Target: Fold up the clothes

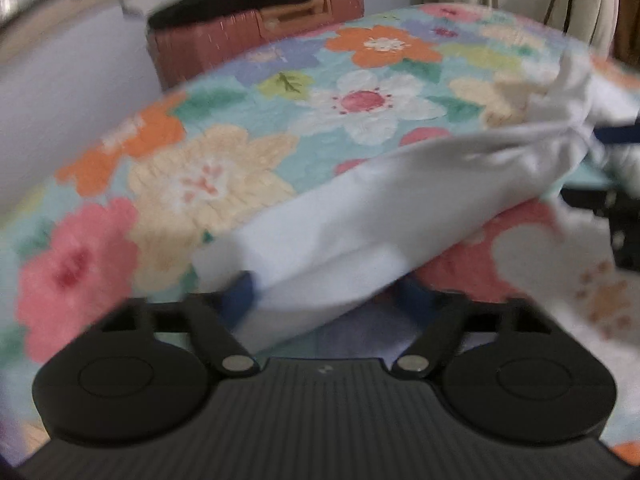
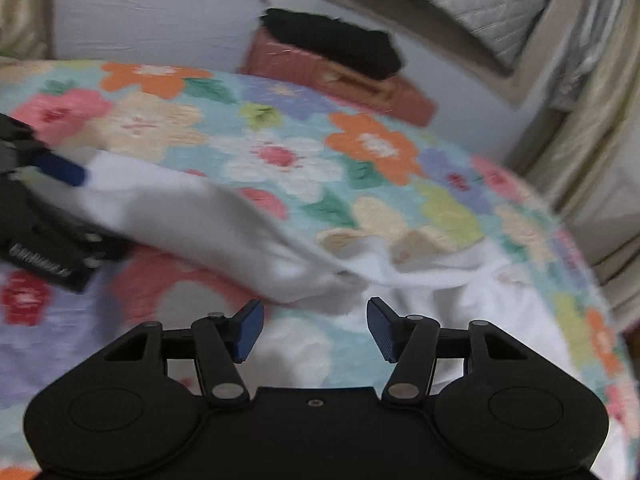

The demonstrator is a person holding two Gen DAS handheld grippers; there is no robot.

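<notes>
The white garment (image 1: 400,208) stretches across the flowered bedspread (image 1: 224,168), lifted off it between my two grippers. My left gripper (image 1: 320,300) pinches one end; my right gripper (image 2: 316,326) hangs with jaws apart, nothing in them. A reddish suitcase (image 1: 256,36) stands behind the bed.

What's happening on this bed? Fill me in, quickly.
A person with a two-finger gripper in each hand is folding a white cloth garment on a bed covered by a floral quilt. The left gripper has part of the garment between its fingers and lifts that part off the quilt. The right gripper is open and empty, with its blue pads just short of the bunched cloth. A reddish-brown suitcase with dark clothing on top sits beyond the bed.
</notes>
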